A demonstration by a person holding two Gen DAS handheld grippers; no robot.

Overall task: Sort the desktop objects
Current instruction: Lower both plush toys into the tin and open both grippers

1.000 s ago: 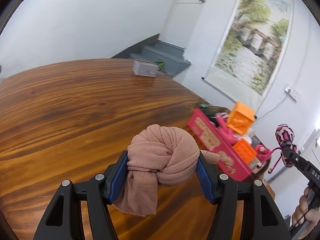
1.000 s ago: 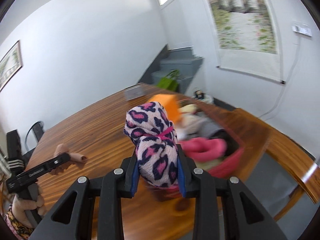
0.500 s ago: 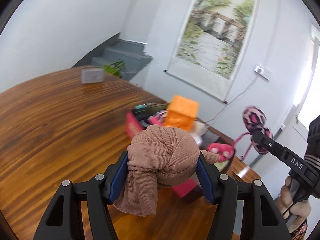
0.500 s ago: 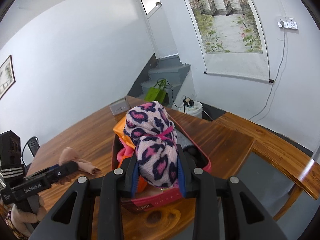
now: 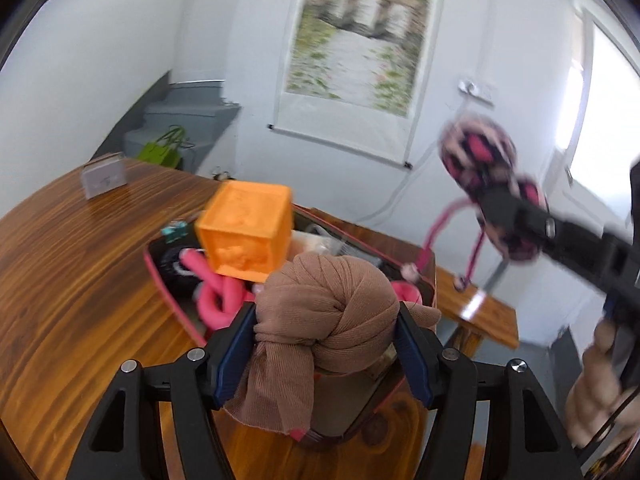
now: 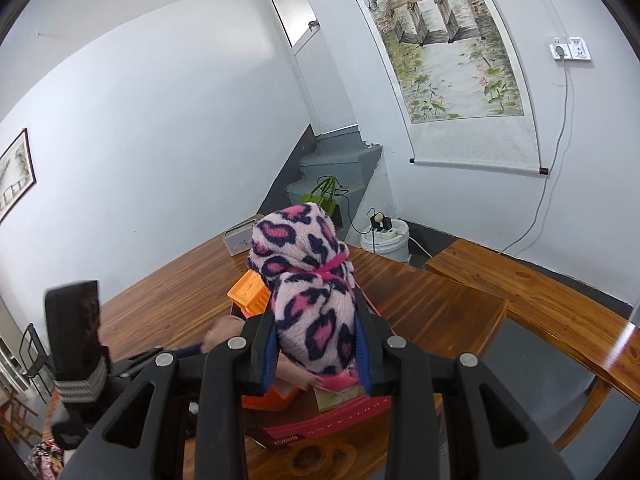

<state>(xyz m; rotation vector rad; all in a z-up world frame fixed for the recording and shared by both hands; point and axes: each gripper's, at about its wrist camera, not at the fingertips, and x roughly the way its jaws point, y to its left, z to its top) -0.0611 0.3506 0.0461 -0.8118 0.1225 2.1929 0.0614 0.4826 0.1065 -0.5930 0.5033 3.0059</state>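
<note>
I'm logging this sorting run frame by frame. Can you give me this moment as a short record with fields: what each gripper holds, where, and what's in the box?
left gripper: shut on knotted tan-brown ribbed cloth bundle, above the box's near end
right gripper: shut on fluffy pink leopard-print cloth bundle, above the box
container: pink rectangular box on brown wooden table
box contents: orange plastic cube, pink foam loop, others unclear
placement: neither bundle released yet
</note>
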